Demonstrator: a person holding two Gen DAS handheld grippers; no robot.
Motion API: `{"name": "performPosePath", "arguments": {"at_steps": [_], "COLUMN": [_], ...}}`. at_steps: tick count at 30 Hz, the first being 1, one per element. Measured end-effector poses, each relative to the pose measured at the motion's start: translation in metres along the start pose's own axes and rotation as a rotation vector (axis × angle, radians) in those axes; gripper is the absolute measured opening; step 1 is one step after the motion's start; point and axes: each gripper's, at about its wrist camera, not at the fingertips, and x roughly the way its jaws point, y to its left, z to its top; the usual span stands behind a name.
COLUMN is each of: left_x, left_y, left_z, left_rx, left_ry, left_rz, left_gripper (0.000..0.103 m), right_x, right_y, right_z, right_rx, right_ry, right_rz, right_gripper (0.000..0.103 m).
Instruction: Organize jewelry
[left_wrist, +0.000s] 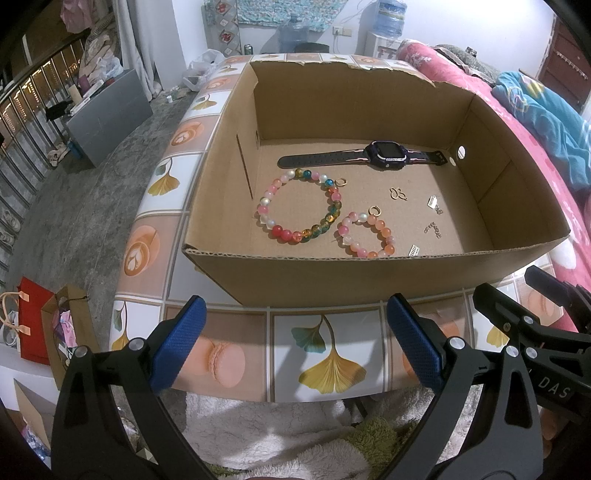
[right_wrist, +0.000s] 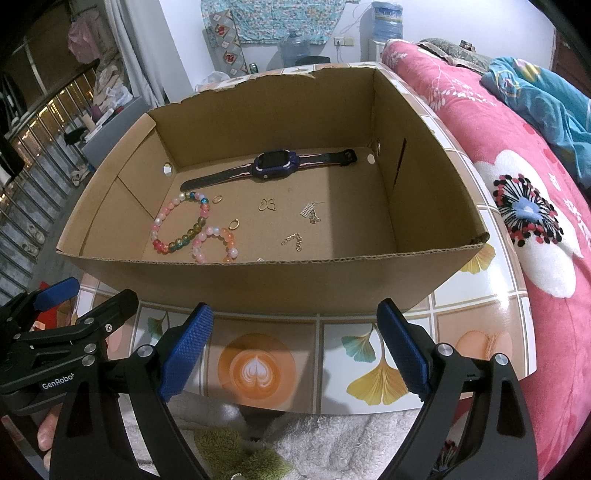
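Note:
An open cardboard box (left_wrist: 295, 273) (right_wrist: 258, 280) stands on a patterned table. Inside lie a purple smartwatch (left_wrist: 384, 155) (right_wrist: 275, 164), a large multicoloured bead bracelet (left_wrist: 301, 206) (right_wrist: 179, 223), a smaller pink bead bracelet (left_wrist: 367, 232) (right_wrist: 216, 245), a gold butterfly charm (left_wrist: 398, 194) (right_wrist: 266, 204), small gold rings (left_wrist: 340, 181) and silver chain pieces (left_wrist: 433, 228) (right_wrist: 293, 242). My left gripper (left_wrist: 295, 314) is open and empty, in front of the box's near wall. My right gripper (right_wrist: 295, 317) is open and empty, beside it on the right.
The tiled-pattern table (left_wrist: 325, 350) (right_wrist: 255, 369) ends just below the grippers, with a fluffy white rug (left_wrist: 258, 435) under it. A pink bed (right_wrist: 535, 184) runs along the right. Paper bags (left_wrist: 48, 328) stand on the floor at left.

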Motion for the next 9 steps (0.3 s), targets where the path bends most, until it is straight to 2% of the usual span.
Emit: {"name": "performPosePath", "arguments": {"at_steps": [9], "left_x": [-0.0022], "left_y": [0.0018], "left_z": [-0.0053], "left_rx": [-0.003], "left_ry": [0.004], "left_rz": [-0.002], "left_gripper": [0.094], "right_x": [0.0000], "right_y": [-0.0002], "right_z": [0.0001], "right_rx": [0.000], "right_ry": [0.001], "right_rz": [0.000], "right_gripper": [0.088]}}
